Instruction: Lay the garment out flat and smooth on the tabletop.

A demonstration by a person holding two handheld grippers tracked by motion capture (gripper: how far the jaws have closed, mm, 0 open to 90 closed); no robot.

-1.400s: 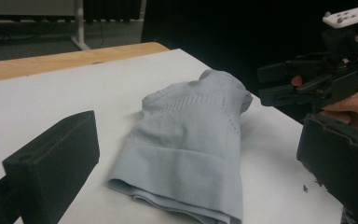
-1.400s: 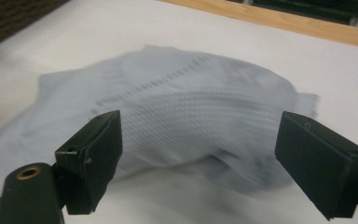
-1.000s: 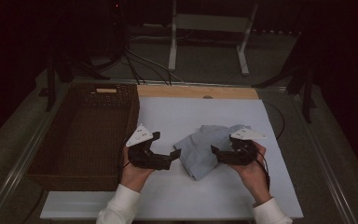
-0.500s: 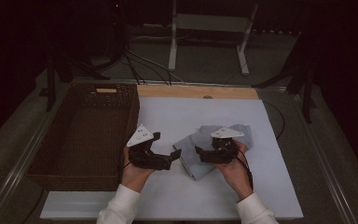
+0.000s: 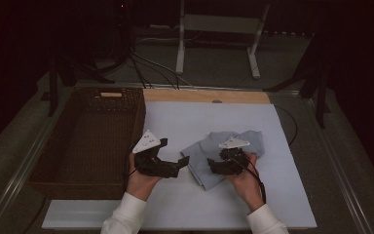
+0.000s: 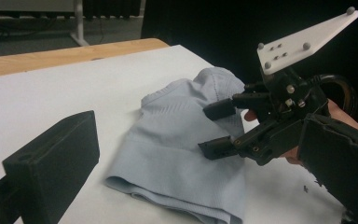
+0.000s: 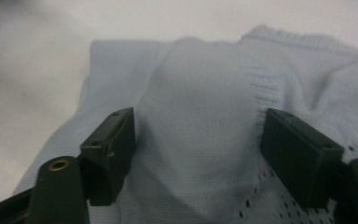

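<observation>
- We see a broad white sheet-covered table top (image 5: 175, 126) with a bare pale wooden strip (image 5: 204, 95) along its far edge; dark floor, loose black cables (image 5: 146, 66) and a white metal stand (image 5: 216, 36) lie beyond it.
- A large dark brown woven wicker basket (image 5: 85, 141) sits at the left of the table, its right wall just beside the left hand.
- A crumpled light blue knitted cloth (image 5: 202, 163) lies right of centre on the white sheet, well apart from the basket; in the left gripper view its near hem is folded over.
- The right black hand-held gripper (image 5: 213, 166), topped by a white three-cornered plate, hangs over the cloth with its jaws spread apart; in its own view they stand on either side of a raised fold, and we cannot tell whether they touch the fabric.
- The left black hand-held gripper (image 5: 182, 161) sits just left of the cloth, over bare sheet, jaws wide apart with nothing between them.
- Both hands come in from the near edge in white sleeves; the right hand (image 5: 246, 183) covers part of the cloth's near right side.
- The room is dim, and the far background is hard to make out.
- Bare white sheet lies far of the cloth, to its right and along the near edge.
</observation>
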